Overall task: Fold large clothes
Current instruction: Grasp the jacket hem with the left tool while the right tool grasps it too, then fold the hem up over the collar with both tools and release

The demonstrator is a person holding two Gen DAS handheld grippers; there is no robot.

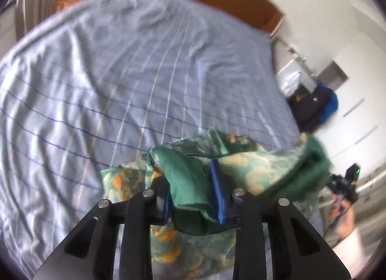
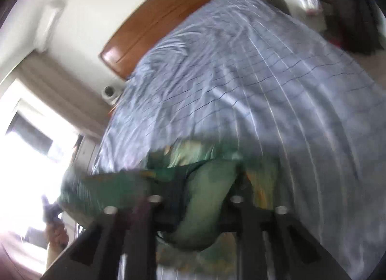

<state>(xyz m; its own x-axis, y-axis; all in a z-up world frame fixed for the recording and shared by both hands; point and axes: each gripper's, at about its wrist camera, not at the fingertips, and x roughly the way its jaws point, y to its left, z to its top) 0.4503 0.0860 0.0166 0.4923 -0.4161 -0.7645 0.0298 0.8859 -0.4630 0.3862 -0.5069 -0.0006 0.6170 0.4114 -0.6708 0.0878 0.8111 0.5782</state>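
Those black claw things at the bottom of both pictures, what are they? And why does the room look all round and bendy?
They are grippers, like big tongs. A person holds one in each hand, and each carries a small camera with a round lens that bends the picture. One picture looks along the left gripper, the other along the right gripper. Both are squeezed shut on a green cloth with orange and cream patches, lifted above a bed with a striped blue sheet. In the left picture you can see the person's other hand holding the right gripper. The blur means things are moving quickly.
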